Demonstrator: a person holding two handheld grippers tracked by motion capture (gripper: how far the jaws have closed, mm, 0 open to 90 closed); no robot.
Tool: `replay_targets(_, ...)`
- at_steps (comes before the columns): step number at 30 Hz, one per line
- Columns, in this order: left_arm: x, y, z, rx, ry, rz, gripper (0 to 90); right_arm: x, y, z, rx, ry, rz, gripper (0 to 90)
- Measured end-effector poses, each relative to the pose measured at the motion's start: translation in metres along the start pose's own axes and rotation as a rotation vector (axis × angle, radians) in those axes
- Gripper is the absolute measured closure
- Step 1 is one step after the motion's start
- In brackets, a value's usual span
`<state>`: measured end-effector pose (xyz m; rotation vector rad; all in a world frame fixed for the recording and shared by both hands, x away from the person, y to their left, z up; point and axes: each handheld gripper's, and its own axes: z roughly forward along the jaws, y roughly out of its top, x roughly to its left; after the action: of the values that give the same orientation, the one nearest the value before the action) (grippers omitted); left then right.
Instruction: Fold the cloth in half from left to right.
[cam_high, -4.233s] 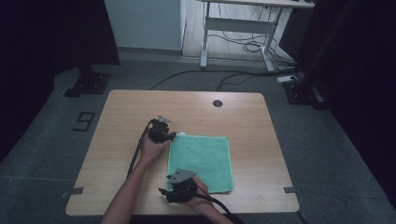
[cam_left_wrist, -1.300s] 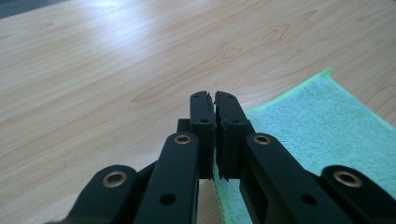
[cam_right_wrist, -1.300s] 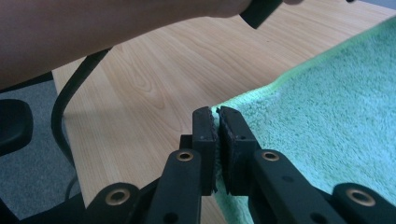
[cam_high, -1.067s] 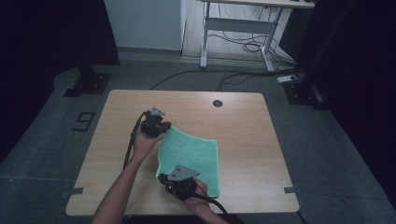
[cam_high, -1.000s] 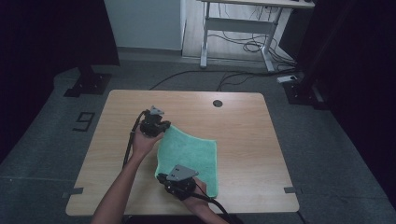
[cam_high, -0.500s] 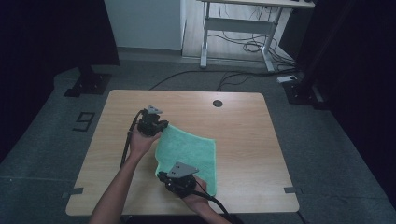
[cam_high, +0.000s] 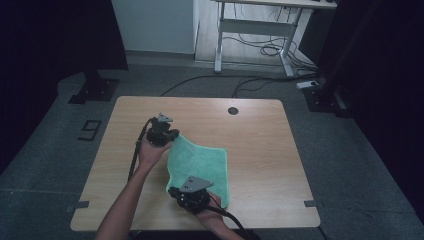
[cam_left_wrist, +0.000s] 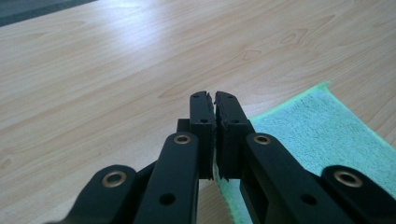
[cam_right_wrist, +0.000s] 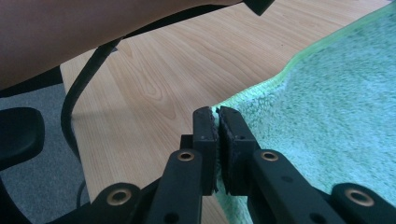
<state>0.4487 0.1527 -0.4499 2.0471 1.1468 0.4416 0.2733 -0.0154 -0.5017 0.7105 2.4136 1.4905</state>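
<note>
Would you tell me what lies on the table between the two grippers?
In the high view, the green towel spans the stretch: the left gripper pinches its far corner, the right gripper its near edge, with nothing else between.

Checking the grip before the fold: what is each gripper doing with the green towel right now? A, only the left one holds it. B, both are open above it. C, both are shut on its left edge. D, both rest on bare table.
C: the left gripper and the right gripper each have their jaws closed on the green towel's edge.
</note>
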Motion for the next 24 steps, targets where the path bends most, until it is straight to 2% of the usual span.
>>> replay_targets(4, 0.004, 0.004, -0.005, -0.008, 0.008, 0.007, 86.5, 0.0, 0.003, 0.003, -0.002, -0.001, -0.004, 85.6)
replay_targets(5, 0.008, 0.005, -0.011, -0.023, 0.022, 0.0, 86.5, 0.0, 0.008, 0.007, -0.01, -0.005, -0.01, 85.6)
replay_targets(8, 0.01, 0.006, -0.014, -0.015, 0.03, 0.006, 86.6, 0.001, 0.014, 0.01, -0.021, 0.003, -0.007, 85.6)
replay_targets(10, 0.01, 0.005, -0.013, -0.012, 0.031, 0.005, 86.5, 0.005, 0.018, 0.01, -0.033, 0.004, -0.021, 85.6)
replay_targets(16, 0.001, 0.004, 0.002, 0.009, 0.02, 0.009, 86.4, 0.004, 0.01, 0.002, -0.041, -0.007, -0.006, 85.5)
replay_targets(19, -0.007, 0.007, 0.011, 0.023, 0.005, 0.014, 86.4, 0.002, 0.004, -0.003, -0.04, -0.009, 0.011, 85.5)
replay_targets(24, -0.016, 0.011, 0.015, 0.027, 0.0, 0.026, 86.4, 0.001, 0.0, -0.007, -0.037, -0.012, 0.015, 85.5)
